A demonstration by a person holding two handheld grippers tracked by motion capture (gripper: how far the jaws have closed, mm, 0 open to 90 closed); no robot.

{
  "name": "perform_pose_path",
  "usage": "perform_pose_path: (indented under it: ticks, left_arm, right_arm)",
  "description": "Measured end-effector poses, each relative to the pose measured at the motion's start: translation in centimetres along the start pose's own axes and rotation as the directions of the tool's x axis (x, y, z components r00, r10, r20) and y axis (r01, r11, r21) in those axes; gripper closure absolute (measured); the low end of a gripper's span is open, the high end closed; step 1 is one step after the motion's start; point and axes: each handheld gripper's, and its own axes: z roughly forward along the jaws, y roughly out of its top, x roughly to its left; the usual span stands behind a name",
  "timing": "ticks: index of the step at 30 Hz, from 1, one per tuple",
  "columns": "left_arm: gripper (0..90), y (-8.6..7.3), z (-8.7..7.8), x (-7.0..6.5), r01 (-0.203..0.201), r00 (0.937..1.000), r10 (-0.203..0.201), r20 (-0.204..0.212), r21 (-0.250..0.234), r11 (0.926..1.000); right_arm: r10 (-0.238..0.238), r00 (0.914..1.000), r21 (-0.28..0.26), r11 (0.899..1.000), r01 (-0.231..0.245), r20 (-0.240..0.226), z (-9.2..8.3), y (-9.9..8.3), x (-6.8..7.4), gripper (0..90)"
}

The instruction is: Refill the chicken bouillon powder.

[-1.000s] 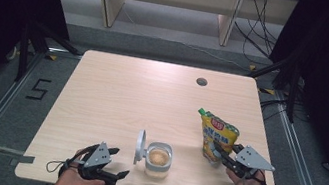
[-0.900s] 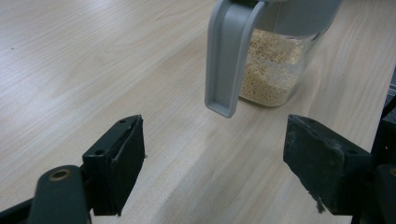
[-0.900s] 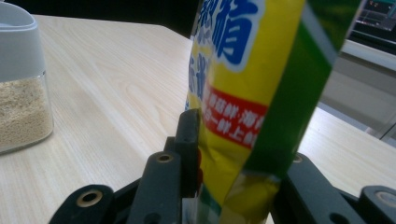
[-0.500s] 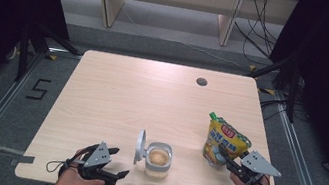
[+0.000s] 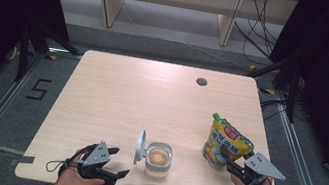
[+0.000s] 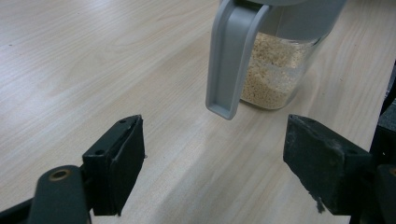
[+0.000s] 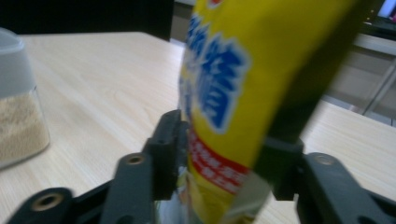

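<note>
High view — pouch [image 5: 225,143] upright, spout up-left.

Tabletop [image 5: 117,89]: jar [image 5: 158,160] near the front edge at centre, its lid [image 5: 140,147] upright at its left; pouch [image 5: 225,143] standing to the right; left gripper [image 5: 112,167] left of jar.

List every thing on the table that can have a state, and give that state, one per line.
Jar: upright, lid flipped open, part full of pale granules.
Yellow pouch: standing tilted, green cap on.
Left gripper: open, empty, low over the table edge.
Right gripper: jaws have just been opening, pouch bottom between them; the blurred right gripper view leaves unclear whether the pads press.
</note>
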Motion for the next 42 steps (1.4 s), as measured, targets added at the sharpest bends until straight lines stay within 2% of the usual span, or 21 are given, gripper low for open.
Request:
perform_pose_path:
  ticks: [1,4,7,13,15,18,21,22,23,25,26,31,32,33,34,35,36,38,39,40,42]
  left_arm:
    - [20.4,0.0,0.0,0.0,0.002,1.0000,-0.002,0.000,0.000,1.0000]
    - [20.4,0.0,-0.1,0.0,-0.019,0.9998,0.019,-0.010,0.008,0.9998]
    - [20.4,0.0,0.0,0.0,-0.004,0.9999,0.004,-0.013,0.001,1.0000]
    - [20.4,0.0,0.0,0.0,0.000,1.0000,0.000,-0.003,-0.001,1.0000]
    - [20.4,0.0,0.1,0.0,0.003,1.0000,-0.003,0.000,-0.001,1.0000]
    - [20.4,0.1,-0.1,0.0,-0.025,0.9996,0.025,-0.016,0.014,0.9996]
    - [20.4,0.0,0.0,0.0,-0.012,0.9999,0.012,-0.007,0.007,0.9999]
    - [20.4,0.0,0.0,0.0,-0.011,0.9999,0.011,-0.009,0.005,0.9999]
    - [20.3,0.0,0.0,0.0,-0.010,0.9998,0.010,-0.016,0.002,0.9999]
    - [20.4,0.1,-0.1,0.0,-0.008,1.0000,0.008,-0.003,0.006,0.9999]
    - [20.4,0.1,-0.1,0.0,-0.010,0.9999,0.010,-0.004,0.009,0.9999]
    - [20.4,0.1,-0.2,0.0,-0.013,0.9998,0.013,-0.014,0.003,0.9999]
    - [20.3,0.2,-0.2,0.0,-0.010,0.9999,0.010,-0.011,0.002,0.9999]
    - [20.4,0.2,-0.2,0.0,-0.010,0.9999,0.010,-0.011,0.002,0.9999]
    - [20.4,0.2,-0.1,-0.1,-0.006,0.9998,0.006,-0.017,-0.004,1.0000]
    - [20.4,0.2,-0.1,-0.1,-0.006,0.9998,0.006,-0.017,-0.004,1.0000]
    - [20.4,0.2,-0.1,-0.1,-0.005,0.9998,0.005,-0.018,-0.005,1.0000]
    - [20.4,0.2,-0.2,-0.1,-0.012,0.9998,0.012,-0.015,0.000,0.9999]
    - [20.4,0.2,-0.2,-0.1,-0.012,0.9998,0.012,-0.015,0.000,0.9999]
    - [20.4,0.3,-0.3,0.0,-0.021,0.9994,0.021,-0.027,0.008,0.9998]
    - [20.4,0.3,-0.3,0.2,-0.031,0.9993,0.031,-0.021,0.001,0.9995]
  right_arm:
    - [0.072,0.9974,0.020,0.997,-0.072,0.007,-0.5,0.0,0.1,49.6]
    - [0.089,0.9959,0.020,0.996,-0.089,0.012,-1.0,0.0,0.1,47.3]
    - [0.117,0.9930,0.046,0.992,-0.118,0.012,-1.4,0.0,0.2,41.5]
    - [0.147,0.9891,0.074,0.986,-0.147,0.012,-2.1,0.1,0.7,34.1]
    - [0.132,0.9908,0.076,0.988,-0.134,0.031,-2.1,0.1,0.8,33.5]
    - [0.158,0.9869,0.105,0.981,-0.161,0.034,-2.6,0.1,1.2,30.9]
    - [0.153,0.9873,0.112,0.981,-0.157,0.043,-2.9,0.2,1.3,29.5]
    - [0.174,0.9834,0.117,0.977,-0.179,0.051,-3.1,0.2,1.6,28.8]
    - [0.156,0.9865,0.107,0.981,-0.161,0.050,-3.2,0.1,1.5,28.1]
    - [0.195,0.9789,0.129,0.971,-0.202,0.061,-3.7,0.1,1.9,27.6]
    - [0.173,0.9834,0.130,0.975,-0.179,0.056,-3.8,0.0,1.8,26.9]
    - [0.188,0.9784,0.160,0.967,-0.200,0.087,-4.4,0.0,2.5,26.1]
    - [0.223,0.9697,0.168,0.957,-0.237,0.101,-4.7,0.0,2.9,24.9]
    - [0.223,0.9697,0.168,0.957,-0.237,0.101,-4.7,0.0,2.9,24.9]
    - [0.192,0.9771,0.169,0.964,-0.205,0.091,-4.9,-0.1,2.8,24.4]
    - [0.192,0.9771,0.169,0.964,-0.205,0.091,-4.9,-0.1,2.8,24.4]
    - [0.224,0.9685,0.171,0.956,-0.240,0.108,-5.1,0.0,3.2,23.7]
    - [0.201,0.9742,0.168,0.962,-0.216,0.102,-5.3,-0.1,3.4,22.6]
    - [0.217,0.9720,0.174,0.958,-0.230,0.090,-5.4,-0.1,3.7,22.3]
    - [0.227,0.9681,0.180,0.953,-0.243,0.107,-5.6,0.0,4.0,21.8]
    - [0.217,0.9706,0.176,0.957,-0.233,0.104,-5.7,0.0,4.1,19.3]
